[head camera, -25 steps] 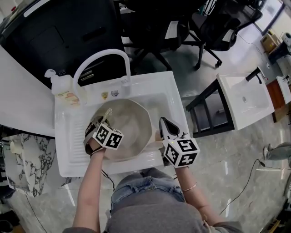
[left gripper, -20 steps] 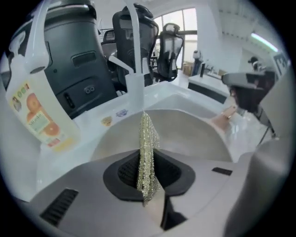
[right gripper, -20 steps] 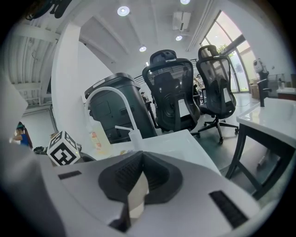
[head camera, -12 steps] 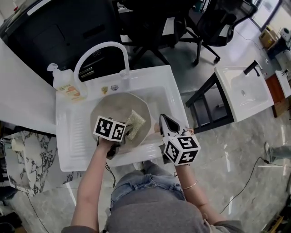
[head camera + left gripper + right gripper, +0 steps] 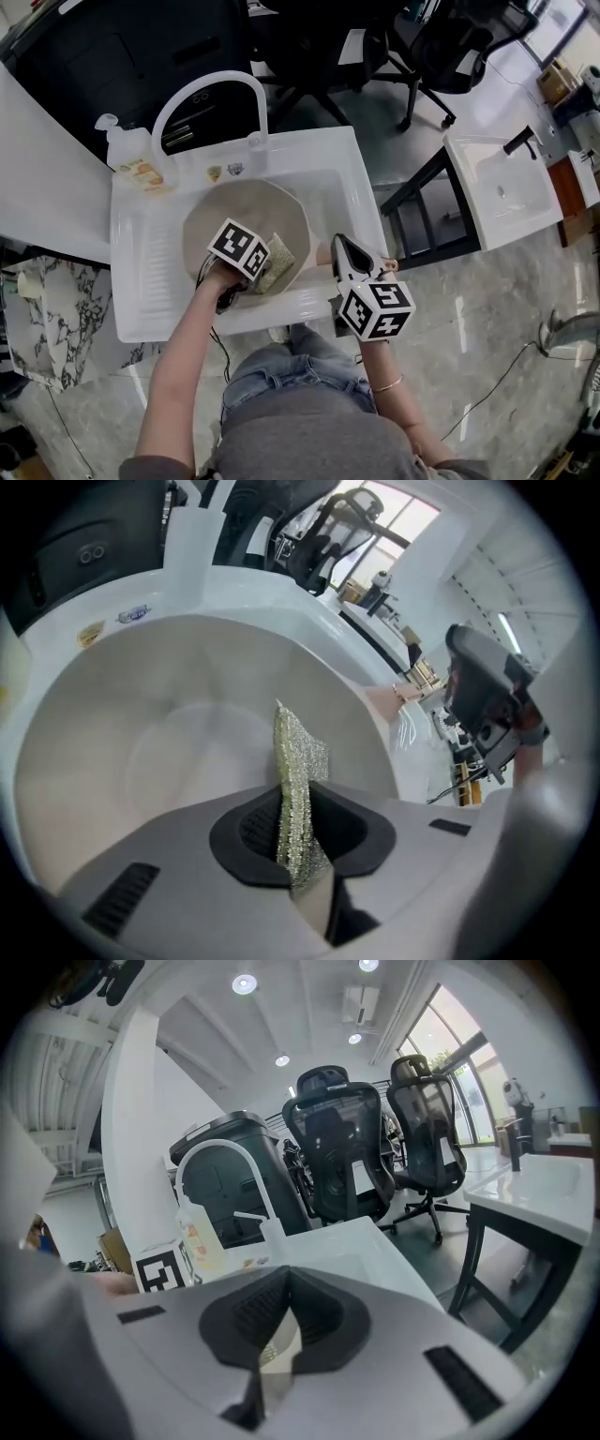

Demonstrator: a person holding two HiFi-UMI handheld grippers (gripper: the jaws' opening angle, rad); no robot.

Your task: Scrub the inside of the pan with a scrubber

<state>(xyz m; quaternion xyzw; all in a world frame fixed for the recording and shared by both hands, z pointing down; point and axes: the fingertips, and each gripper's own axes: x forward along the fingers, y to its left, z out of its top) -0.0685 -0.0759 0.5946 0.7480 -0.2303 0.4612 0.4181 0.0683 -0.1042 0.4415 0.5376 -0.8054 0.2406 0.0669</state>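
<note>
Over the white sink (image 5: 141, 281), my left claw (image 5: 298, 832) is pinching the scrubber (image 5: 298, 752) at the pan's (image 5: 239, 211) five o'clock, seemingly mid-scrub. My right claw (image 5: 281, 1335) is clamping the handle (image 5: 382, 703). Next I am likely sweeping toward twelve, pressing down.

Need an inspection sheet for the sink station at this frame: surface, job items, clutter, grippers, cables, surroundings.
Surface: white sink unit, with a ribbed drainboard on its left.
Job's things: the pan sits in the basin; the scrubber is inside it, near its front right rim.
Clutter: soap bottle at the back left corner, beside the arched faucet.
Grippers: left gripper shut on the scrubber; right gripper apparently shut on the pan handle.
Cables: a thin dark cable hangs below the left gripper.
Surroundings: office chairs behind; second white sink table to the right.
</note>
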